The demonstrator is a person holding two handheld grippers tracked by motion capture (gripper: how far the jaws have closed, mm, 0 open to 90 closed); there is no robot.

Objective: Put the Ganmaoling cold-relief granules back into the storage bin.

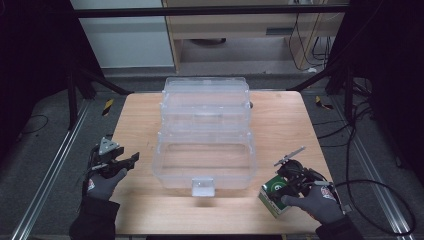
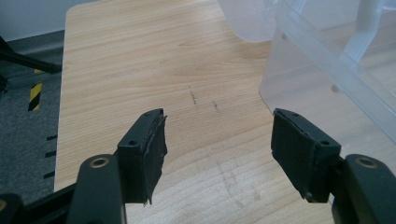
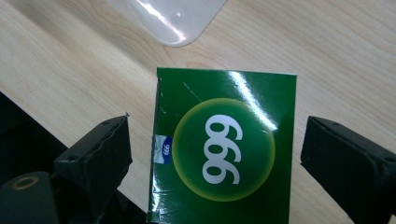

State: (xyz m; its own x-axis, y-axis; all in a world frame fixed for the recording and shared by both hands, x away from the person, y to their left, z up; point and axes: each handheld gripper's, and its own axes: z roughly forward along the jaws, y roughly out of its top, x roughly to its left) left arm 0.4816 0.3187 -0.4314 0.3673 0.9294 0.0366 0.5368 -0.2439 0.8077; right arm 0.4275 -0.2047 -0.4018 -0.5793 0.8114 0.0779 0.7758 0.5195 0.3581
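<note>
While right hand-held gripper (image 3: 212,154) gapes around green box (image 3: 224,149) beside clear bin (image 1: 205,150) — light, glossy card; pinch long sides gently.

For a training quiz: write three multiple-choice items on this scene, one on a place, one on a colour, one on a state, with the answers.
1. Where does the green box lie?
A. on the table's near right corner
B. inside the clear bin
C. on the floor

2. What colour are the digits 999 on the box?
A. red
B. white
C. black

3. How does the right gripper stand?
A. shut on the box
B. open, astride the box
C. shut on nothing

Answers: A, it sits on the wooden table right of the clear plastic bin; B, white digits on a green disc; C is wrong, B holds: gaps show beside both pads.
</note>
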